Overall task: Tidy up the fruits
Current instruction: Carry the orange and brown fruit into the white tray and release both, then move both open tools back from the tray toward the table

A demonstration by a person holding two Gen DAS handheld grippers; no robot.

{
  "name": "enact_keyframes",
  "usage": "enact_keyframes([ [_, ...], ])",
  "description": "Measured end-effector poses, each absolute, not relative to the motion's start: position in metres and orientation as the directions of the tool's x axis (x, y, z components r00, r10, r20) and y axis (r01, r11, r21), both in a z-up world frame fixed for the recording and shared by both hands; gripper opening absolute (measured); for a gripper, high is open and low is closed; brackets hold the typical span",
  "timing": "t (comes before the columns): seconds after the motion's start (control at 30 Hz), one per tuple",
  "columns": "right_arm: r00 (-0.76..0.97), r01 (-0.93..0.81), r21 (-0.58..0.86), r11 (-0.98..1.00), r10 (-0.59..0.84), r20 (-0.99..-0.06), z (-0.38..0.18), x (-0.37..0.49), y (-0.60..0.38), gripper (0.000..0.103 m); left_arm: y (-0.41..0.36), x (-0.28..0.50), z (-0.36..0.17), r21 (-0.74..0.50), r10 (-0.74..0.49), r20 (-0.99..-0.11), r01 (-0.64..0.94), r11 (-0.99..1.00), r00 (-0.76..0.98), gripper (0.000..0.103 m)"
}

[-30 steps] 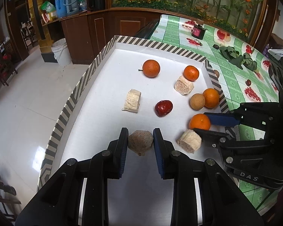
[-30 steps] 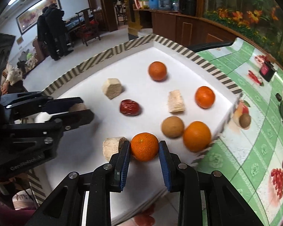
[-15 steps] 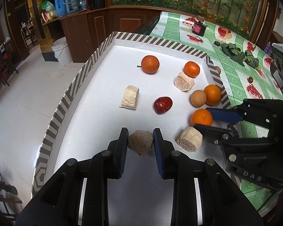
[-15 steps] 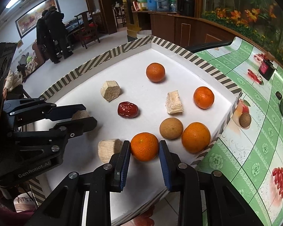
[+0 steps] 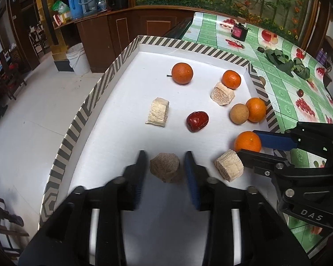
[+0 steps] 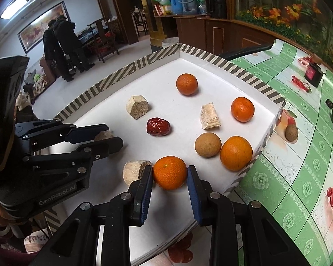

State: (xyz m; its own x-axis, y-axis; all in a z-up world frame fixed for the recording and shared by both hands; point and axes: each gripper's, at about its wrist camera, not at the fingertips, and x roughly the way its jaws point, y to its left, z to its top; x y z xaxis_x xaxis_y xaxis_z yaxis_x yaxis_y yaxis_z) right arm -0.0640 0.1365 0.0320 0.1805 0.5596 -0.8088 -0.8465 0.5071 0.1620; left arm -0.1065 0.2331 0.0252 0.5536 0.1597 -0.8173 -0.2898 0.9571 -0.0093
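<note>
A white tray with a striped rim (image 5: pixel 82 115) holds several oranges, a red date (image 5: pixel 197 121), a brown round fruit (image 5: pixel 239 114) and pale fibrous chunks. My left gripper (image 5: pixel 165 155) straddles a brownish chunk (image 5: pixel 165 166) at the tray's near edge. Its jaws are opening, with a gap showing on each side of the chunk. In the right wrist view the left gripper (image 6: pixel 114 135) comes in from the left. My right gripper (image 6: pixel 169 168) is shut on an orange (image 6: pixel 169 172) near the tray's front right, beside another pale chunk (image 6: pixel 133 173).
A green fruit-print tablecloth (image 6: pixel 299 159) lies right of the tray, with leafy greens (image 5: pixel 286 63) and a small dark box (image 5: pixel 239 30) further back. The tray overhangs a tiled floor. Two people (image 6: pixel 60 44) stand in the far room. A white bucket (image 5: pixel 77 58) sits by the wooden counter.
The left jaws have parted from the brownish chunk, which stays between them on the tray. The right gripper keeps its hold on the orange and has not moved.
</note>
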Motion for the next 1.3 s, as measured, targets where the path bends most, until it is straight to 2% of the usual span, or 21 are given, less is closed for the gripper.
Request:
enact_keyframes([
  [0.03, 0.176, -0.844, 0.173, 0.508, 0.566, -0.806, 0.032, -0.064, 0.135, 0.030, 0.233, -0.107, 0.026, -0.009, 0.162, -0.815, -0.291, 0.957, 0.556, 0.055],
  [0.07, 0.169, -0.842, 0.184, 0.506, 0.573, -0.802, 0.033, -0.065, 0.133, 0.030, 0.233, -0.108, 0.027, -0.009, 0.166, -0.812, -0.296, 0.955, 0.560, 0.056],
  [0.23, 0.145, -0.832, 0.248, 0.496, 0.626, -0.766, 0.039, -0.063, 0.123, 0.031, 0.234, -0.110, 0.033, -0.002, 0.185, -0.803, -0.312, 0.950, 0.567, 0.056],
  [0.53, 0.185, -0.804, 0.268, 0.531, 0.652, -0.735, 0.052, -0.064, 0.095, 0.031, 0.221, -0.110, 0.046, -0.037, 0.156, -0.784, -0.296, 0.954, 0.601, 0.056],
  [1.1, 0.307, -0.662, 0.262, 0.702, 0.573, -0.760, 0.041, -0.040, 0.001, 0.031, 0.151, -0.078, 0.055, -0.087, 0.030, -0.774, -0.153, 0.984, 0.632, 0.056],
  [1.3, 0.365, -0.594, 0.233, 0.770, 0.516, -0.775, 0.038, -0.026, -0.035, 0.031, 0.116, -0.062, 0.058, -0.119, -0.053, -0.776, -0.064, 0.991, 0.628, 0.056],
])
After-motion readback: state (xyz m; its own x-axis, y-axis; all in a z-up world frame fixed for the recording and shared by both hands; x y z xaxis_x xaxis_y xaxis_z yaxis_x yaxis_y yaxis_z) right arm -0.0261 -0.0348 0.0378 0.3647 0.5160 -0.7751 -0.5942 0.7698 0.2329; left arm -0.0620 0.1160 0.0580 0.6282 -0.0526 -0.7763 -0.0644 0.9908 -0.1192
